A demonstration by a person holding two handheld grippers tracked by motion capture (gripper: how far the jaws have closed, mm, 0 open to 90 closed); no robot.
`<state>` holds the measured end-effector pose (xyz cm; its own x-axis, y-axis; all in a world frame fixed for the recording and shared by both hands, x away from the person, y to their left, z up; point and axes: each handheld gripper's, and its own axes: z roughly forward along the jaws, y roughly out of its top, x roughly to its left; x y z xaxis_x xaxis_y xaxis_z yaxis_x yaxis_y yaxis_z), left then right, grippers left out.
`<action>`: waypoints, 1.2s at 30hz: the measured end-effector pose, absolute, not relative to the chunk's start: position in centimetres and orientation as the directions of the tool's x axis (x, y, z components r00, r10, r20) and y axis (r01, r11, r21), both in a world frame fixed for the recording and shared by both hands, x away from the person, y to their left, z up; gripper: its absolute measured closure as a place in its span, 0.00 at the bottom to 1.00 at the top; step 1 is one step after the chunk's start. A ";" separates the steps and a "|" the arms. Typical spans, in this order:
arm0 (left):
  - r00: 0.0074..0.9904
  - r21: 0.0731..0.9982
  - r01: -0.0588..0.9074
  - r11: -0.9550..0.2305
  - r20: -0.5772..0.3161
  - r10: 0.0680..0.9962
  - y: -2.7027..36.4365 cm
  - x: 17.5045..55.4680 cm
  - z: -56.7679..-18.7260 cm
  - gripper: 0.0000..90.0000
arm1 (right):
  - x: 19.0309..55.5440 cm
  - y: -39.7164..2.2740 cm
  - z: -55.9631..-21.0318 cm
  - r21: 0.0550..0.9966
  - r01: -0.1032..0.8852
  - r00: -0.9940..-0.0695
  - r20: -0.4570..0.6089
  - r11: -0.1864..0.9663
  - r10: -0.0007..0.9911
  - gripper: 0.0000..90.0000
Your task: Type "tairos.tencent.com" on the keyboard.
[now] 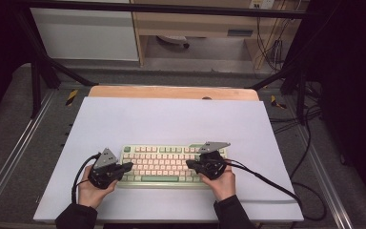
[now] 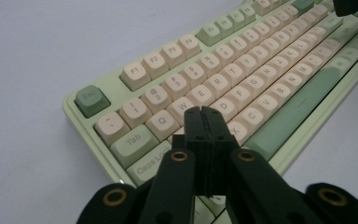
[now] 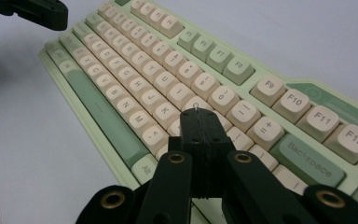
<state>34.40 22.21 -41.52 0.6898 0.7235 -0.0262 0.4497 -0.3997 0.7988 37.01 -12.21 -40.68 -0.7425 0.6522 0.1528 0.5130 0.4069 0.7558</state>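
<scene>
A pale green keyboard [image 1: 164, 163] with cream keys lies near the front of a white mat [image 1: 171, 119]. My left gripper [image 1: 129, 165] is shut, its tip over the keyboard's left end; in the left gripper view the closed jaws [image 2: 203, 112] point at the keys around W and S on the keyboard [image 2: 242, 74]. My right gripper [image 1: 188, 163] is shut too, over the right half of the keys. In the right gripper view its joined jaws [image 3: 196, 112] hover by the keys near O and L on the keyboard [image 3: 177, 79]. Nothing is held in either.
The mat lies on a wooden table [image 1: 171, 92] inside a black frame [image 1: 38, 71]. Black cables [image 1: 276, 183] trail from the right gripper over the mat's right edge. In the right gripper view the left gripper's tip [image 3: 37, 11] shows at top left.
</scene>
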 end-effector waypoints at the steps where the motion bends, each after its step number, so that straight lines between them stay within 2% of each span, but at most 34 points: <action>1: 0.691 0.798 0.450 -0.402 -0.025 0.723 22.0 34.5 -41.4 1.00 | 36.9 -12.4 -40.7 0.756 0.515 -0.742 0.155 0.405 0.653 1.00; 15: 0.696 0.778 0.462 -0.425 -0.021 0.718 19.7 35.7 -41.5 1.00 | 36.0 -14.2 -41.5 0.754 0.534 -0.726 0.175 0.384 0.665 1.00; 36: 0.697 0.769 0.466 -0.438 -0.014 0.717 19.6 36.1 -42.8 1.00 | 35.8 -14.1 -41.9 0.752 0.532 -0.732 0.176 0.390 0.659 1.00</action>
